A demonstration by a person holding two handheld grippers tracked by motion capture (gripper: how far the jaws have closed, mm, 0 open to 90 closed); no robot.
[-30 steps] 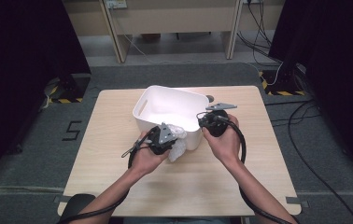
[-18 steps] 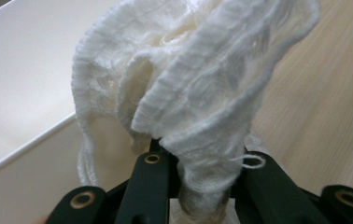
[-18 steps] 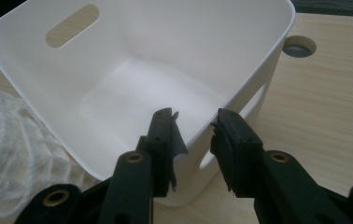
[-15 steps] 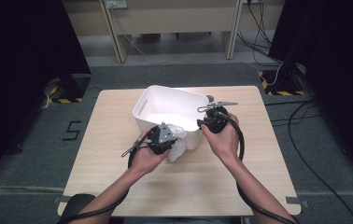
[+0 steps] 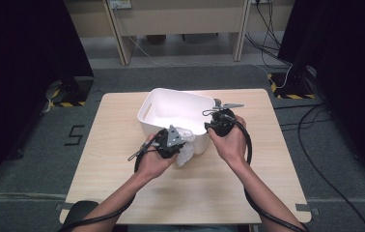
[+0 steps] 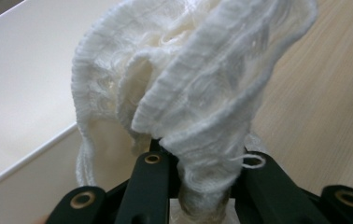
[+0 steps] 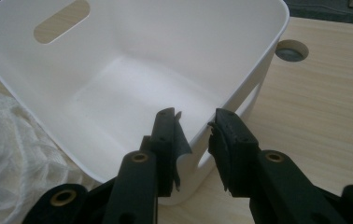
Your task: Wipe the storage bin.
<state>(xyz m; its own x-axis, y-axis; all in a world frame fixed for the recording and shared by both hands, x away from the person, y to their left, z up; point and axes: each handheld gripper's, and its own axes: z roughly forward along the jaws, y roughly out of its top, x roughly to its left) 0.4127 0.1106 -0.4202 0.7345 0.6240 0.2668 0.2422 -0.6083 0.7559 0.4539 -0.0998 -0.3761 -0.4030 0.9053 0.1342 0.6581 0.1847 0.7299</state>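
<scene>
The left gripper [image 5: 171, 142] has its jaws clamped on a white knit cloth [image 6: 188, 93], held against the near outside wall of the white bin [image 5: 171, 104] on the counter [image 5: 122, 183], its opening just beyond and above. The right gripper [image 7: 194, 128], jaws just closing but parted with nothing gripped, straddles the bin's near rim

The table [image 5: 122, 145] has a light wooden top. A white plastic bin [image 5: 163, 113] stands directly on it, a little toward 12 o'clock from the middle. A white knitted cloth [image 5: 186, 153] touches the table at 6 o'clock of the bin, against its wall. A round cable hole [image 7: 290, 50] is in the top, near the bin.
</scene>
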